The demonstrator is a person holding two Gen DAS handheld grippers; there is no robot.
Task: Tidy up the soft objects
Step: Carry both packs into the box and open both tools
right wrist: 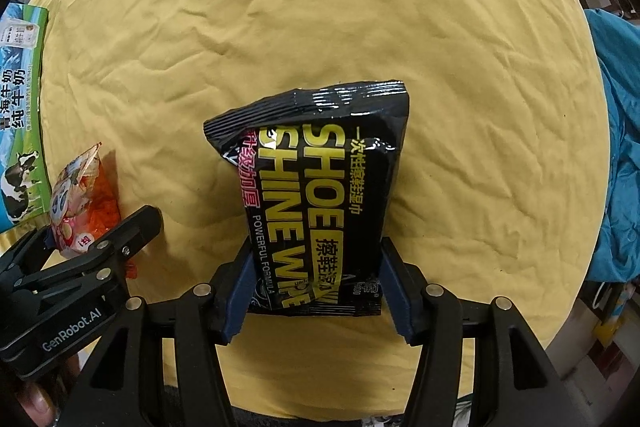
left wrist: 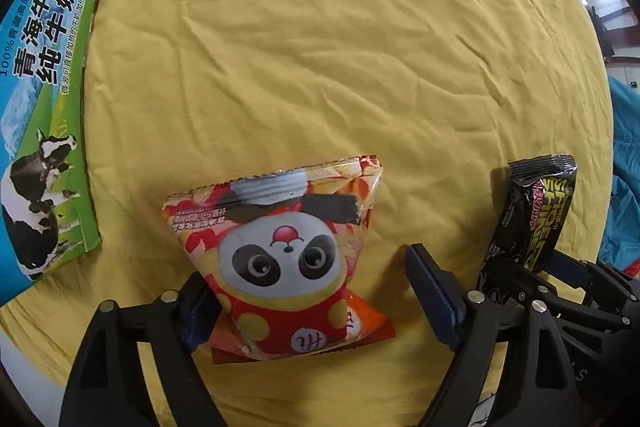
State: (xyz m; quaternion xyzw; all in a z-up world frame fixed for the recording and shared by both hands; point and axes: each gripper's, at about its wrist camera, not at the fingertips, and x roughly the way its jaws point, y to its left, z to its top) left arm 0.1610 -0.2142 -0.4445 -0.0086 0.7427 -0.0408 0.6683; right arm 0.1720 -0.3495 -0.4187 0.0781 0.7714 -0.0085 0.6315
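A red and orange panda snack bag lies on the yellow cloth between the fingers of my left gripper. The left pad touches the bag; the right pad stands apart from it, so the gripper is open. A black "Shoe Shine Wipe" pack sits between the fingers of my right gripper, both blue pads pressing on its lower sides. The pack also shows at the right of the left wrist view, and the panda bag at the left of the right wrist view.
A green and blue milk carton box lies flat at the cloth's left edge; it also shows in the right wrist view. A teal fabric lies off the right edge. The cloth stretches wrinkled beyond both packs.
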